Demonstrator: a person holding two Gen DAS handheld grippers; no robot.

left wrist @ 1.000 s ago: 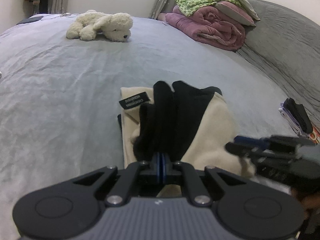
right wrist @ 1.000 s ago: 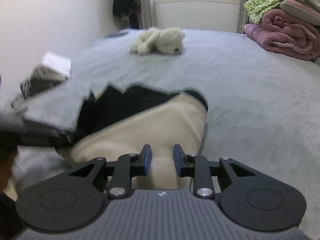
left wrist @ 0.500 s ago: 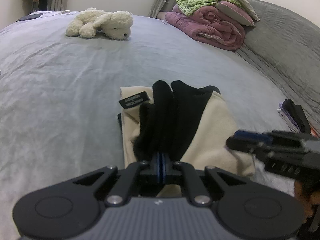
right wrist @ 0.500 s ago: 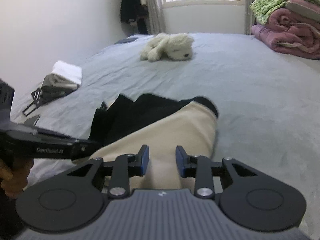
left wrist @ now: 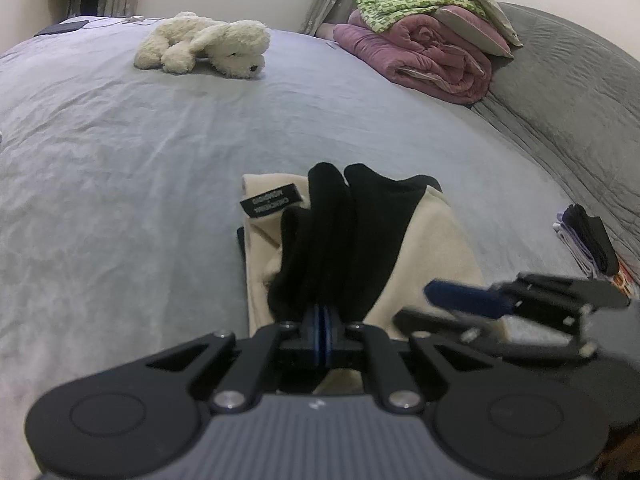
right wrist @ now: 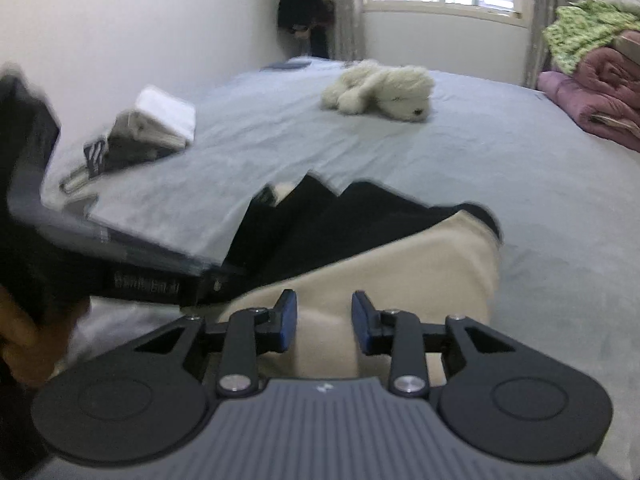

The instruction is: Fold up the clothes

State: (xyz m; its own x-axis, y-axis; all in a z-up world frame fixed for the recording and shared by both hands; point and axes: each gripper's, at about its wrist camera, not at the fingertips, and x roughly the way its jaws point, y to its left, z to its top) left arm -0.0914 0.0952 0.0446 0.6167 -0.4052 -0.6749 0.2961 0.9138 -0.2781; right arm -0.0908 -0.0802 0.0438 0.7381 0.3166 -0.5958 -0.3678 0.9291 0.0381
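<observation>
Lying on the grey bed, a cream-and-black garment partly folded, its black fabric pinched by the closed left gripper, right gripper hovering over the cream part, jaws opening with nothing clamped, plush dog well beyond.

We look low and close over each gripper's fingers, tilted down across the grey bed. Both views share the cream-and-black garment, the plush dog and the pink quilt.
</observation>
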